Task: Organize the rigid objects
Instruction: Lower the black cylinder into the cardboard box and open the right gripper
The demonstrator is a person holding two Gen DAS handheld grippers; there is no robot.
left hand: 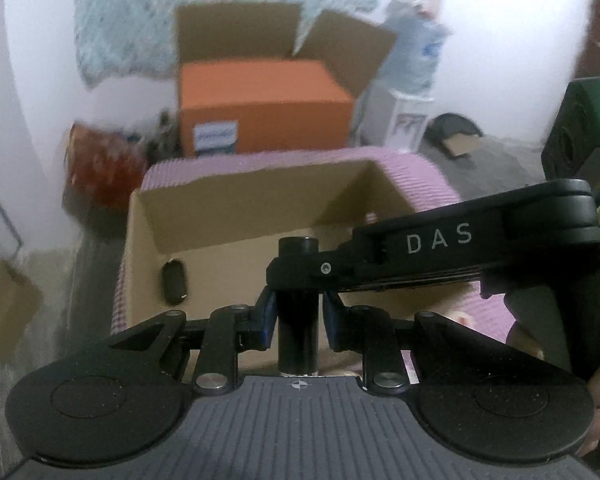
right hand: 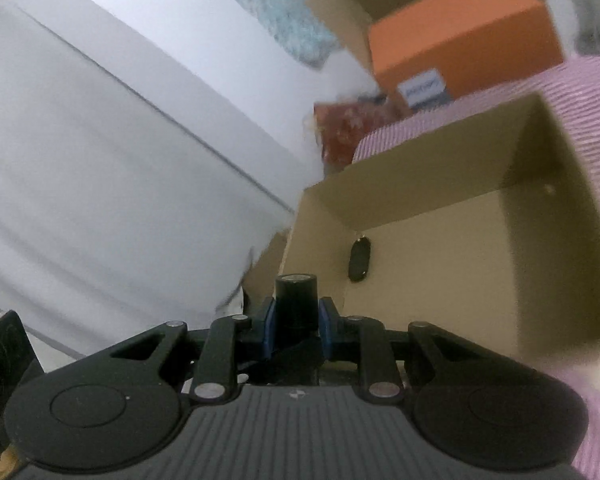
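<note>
Our left tool (left hand: 298, 322) is clamped on a black cylinder (left hand: 298, 308), blue pads tight at its middle; our right tool (right hand: 298, 322) grips a second black cylinder (right hand: 295, 300) likewise. Both hang just near the open cardboard box (left hand: 235, 216) on the pink striped cloth (left hand: 420, 184). We judge the cylinders stiff, light and smooth, so mid-body is the safest hold. Only the left view shows the other tool's arm crossing; only the right shows the box's deep inside.
</note>
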